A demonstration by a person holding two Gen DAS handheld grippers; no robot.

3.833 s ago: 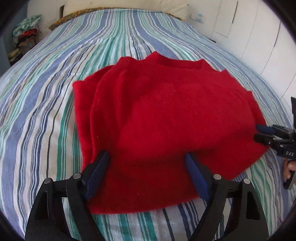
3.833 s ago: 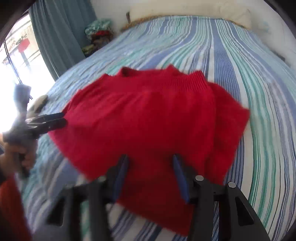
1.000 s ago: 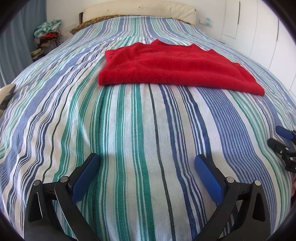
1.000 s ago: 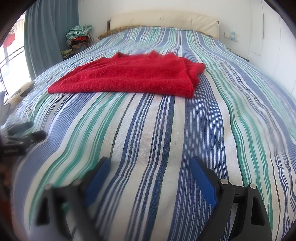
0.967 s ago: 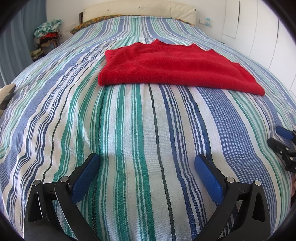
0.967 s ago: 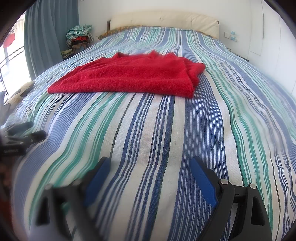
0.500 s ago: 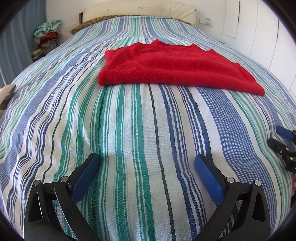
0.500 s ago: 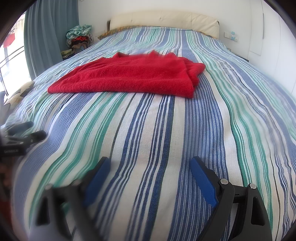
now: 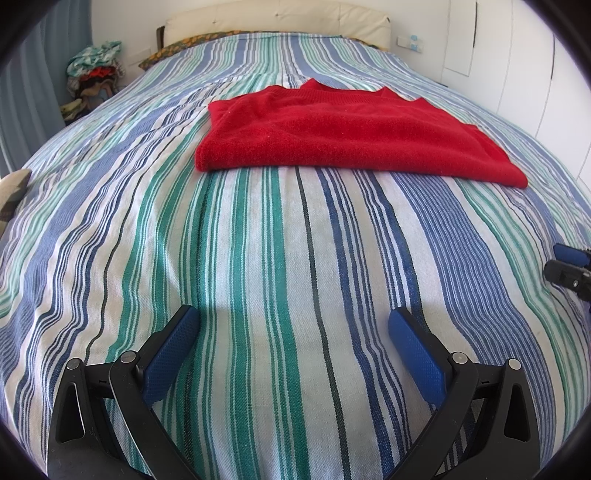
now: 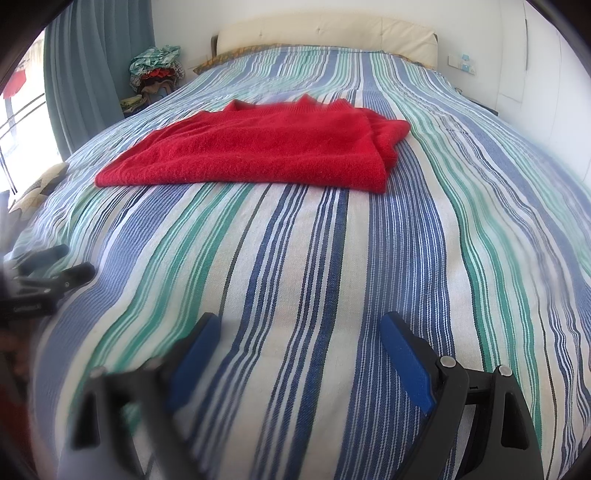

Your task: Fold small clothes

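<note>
The folded red sweater lies well beyond both wide, empty grippers, left gripper and right gripper.

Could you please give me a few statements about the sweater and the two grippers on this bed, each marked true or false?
1. The red sweater lies folded on the striped bedspread. True.
2. The left gripper is shut on the sweater. False: it is open, over bare bedspread.
3. The right gripper is open and empty. True.
4. The sweater touches the headboard. False: striped bedspread lies between them.
</note>
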